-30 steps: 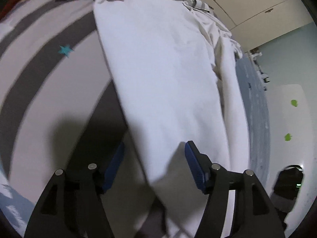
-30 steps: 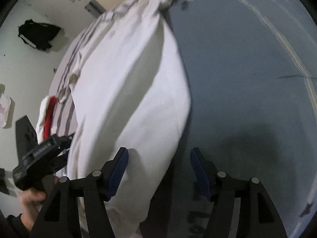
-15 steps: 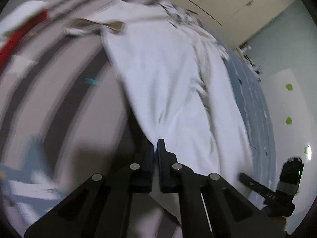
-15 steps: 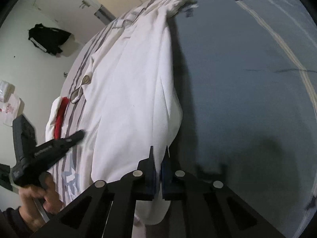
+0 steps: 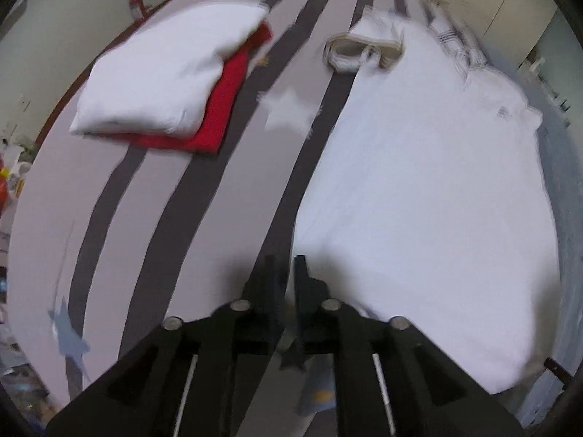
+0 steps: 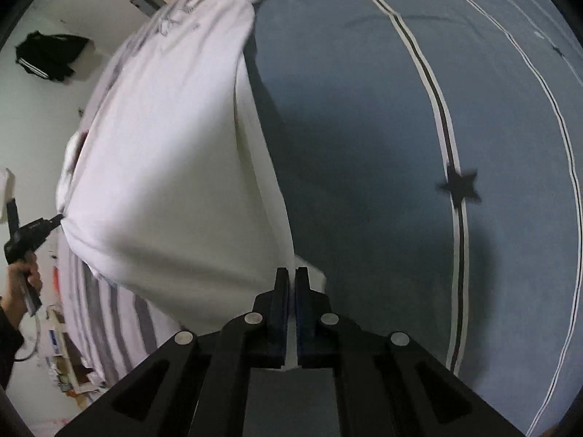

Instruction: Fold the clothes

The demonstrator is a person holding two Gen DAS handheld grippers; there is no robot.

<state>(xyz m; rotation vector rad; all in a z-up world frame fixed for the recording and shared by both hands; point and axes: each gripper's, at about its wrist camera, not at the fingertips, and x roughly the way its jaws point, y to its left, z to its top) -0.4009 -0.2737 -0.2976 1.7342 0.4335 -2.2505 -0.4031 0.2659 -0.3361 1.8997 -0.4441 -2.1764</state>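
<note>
A white garment (image 5: 430,182) lies spread on the bed, its beige-lined collar (image 5: 364,49) at the far end. My left gripper (image 5: 286,266) is shut on the garment's near left hem corner. In the right wrist view the same white garment (image 6: 164,167) is lifted and billows. My right gripper (image 6: 292,276) is shut on its near right hem corner, with cloth showing between the pads. The left gripper (image 6: 54,220) also shows at the far left of that view, pinching the opposite corner.
A folded white garment (image 5: 167,73) lies on a folded red one (image 5: 218,116) at the far left of the grey striped bedcover (image 5: 182,200). The right side of the bed is blue with a striped line and a dark star (image 6: 461,189).
Both grippers went from open to shut on the hem corners, then lifted the hem off the bed. The garment now hangs stretched between them.
</note>
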